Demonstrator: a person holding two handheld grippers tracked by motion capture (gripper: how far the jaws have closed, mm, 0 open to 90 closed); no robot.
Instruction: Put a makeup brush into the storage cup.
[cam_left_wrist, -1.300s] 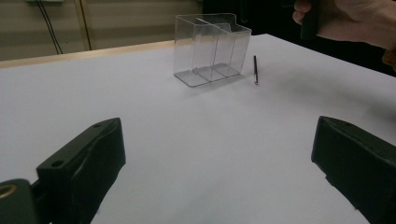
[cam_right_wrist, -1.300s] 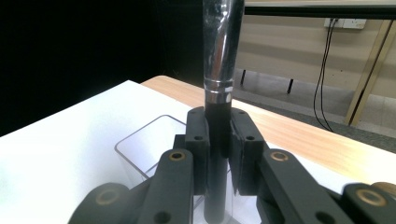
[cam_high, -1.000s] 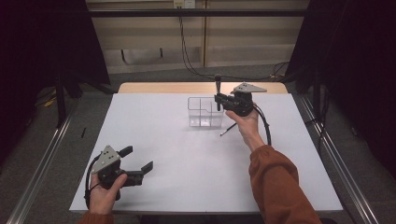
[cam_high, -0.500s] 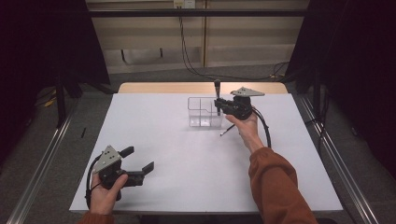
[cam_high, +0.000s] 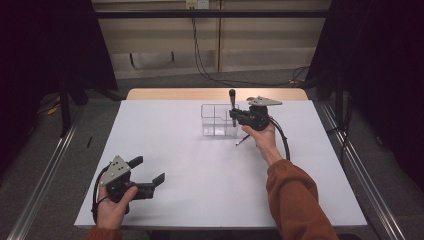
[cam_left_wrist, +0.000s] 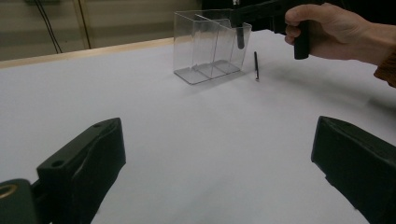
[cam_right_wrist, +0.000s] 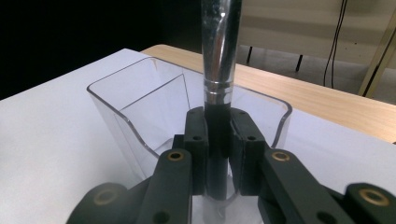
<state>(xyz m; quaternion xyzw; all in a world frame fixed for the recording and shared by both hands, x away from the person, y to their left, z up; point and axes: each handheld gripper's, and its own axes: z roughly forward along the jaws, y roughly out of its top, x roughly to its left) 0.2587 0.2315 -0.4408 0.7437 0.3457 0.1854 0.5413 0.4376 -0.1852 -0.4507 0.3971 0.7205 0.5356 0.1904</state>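
A dark, round-handled brush with a shiny silver metal ferrule (cam_right_wrist: 218, 70) stands upright between the two black jaws of the right gripper (cam_high: 235, 116), which are closed tight on its dark handle just below the ferrule. In the high view the brush (cam_high: 232, 106) rises above the right end of a clear plastic organiser box with upright dividers (cam_high: 216, 120), and its lower part hangs inside the box's rightmost compartment; the left gripper view shows the dark lower end (cam_left_wrist: 240, 38) held above the compartment's floor, not resting on it. The box (cam_left_wrist: 205, 44) sits on the far middle of a white tabletop (cam_high: 200, 170), with a strip of bare wood (cam_high: 170, 94) along the table's far edge.

The right hand (cam_high: 261, 136) holds its gripper level, just right of the box, and a rust-orange sleeve (cam_high: 295, 200) runs back to the near edge. On the table just right of the box lies a thin dark pen-like stick (cam_left_wrist: 256, 66), apart from the box wall.

Well apart, at the near left of the table, the left gripper (cam_high: 148, 172) rests low in the left hand (cam_high: 112, 205), its jaws spread wide with nothing between them.
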